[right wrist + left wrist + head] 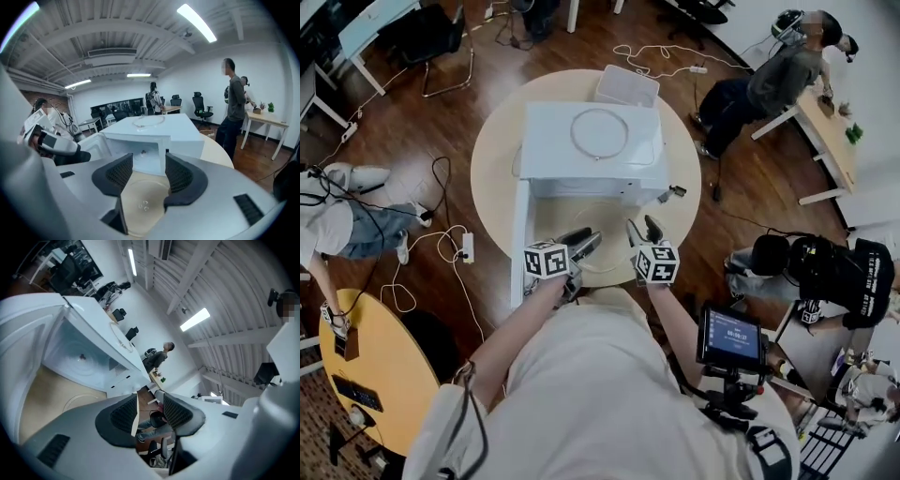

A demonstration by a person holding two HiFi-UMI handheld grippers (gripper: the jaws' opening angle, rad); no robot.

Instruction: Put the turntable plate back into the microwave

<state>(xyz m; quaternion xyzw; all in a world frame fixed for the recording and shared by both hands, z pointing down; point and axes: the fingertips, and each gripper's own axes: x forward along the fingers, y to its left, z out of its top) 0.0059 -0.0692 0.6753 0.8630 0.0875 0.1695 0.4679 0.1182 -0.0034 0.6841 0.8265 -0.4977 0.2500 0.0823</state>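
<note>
The left gripper (pixel 586 246) and right gripper (pixel 643 228) hang empty, jaws apart, above the turntable plate (pixel 140 199), which lies flat on the surface (pixel 492 159) before the open microwave (pixel 553 159), probably poised to lift it inside.

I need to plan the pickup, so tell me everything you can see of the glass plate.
The plate is a round, clear glass disc with three small nubs at its middle. It lies flat on the beige table, just in front of the open microwave and outside its cavity. It looks whole and empty. Only the table seems to touch it; the right gripper hangs open above it.
</note>
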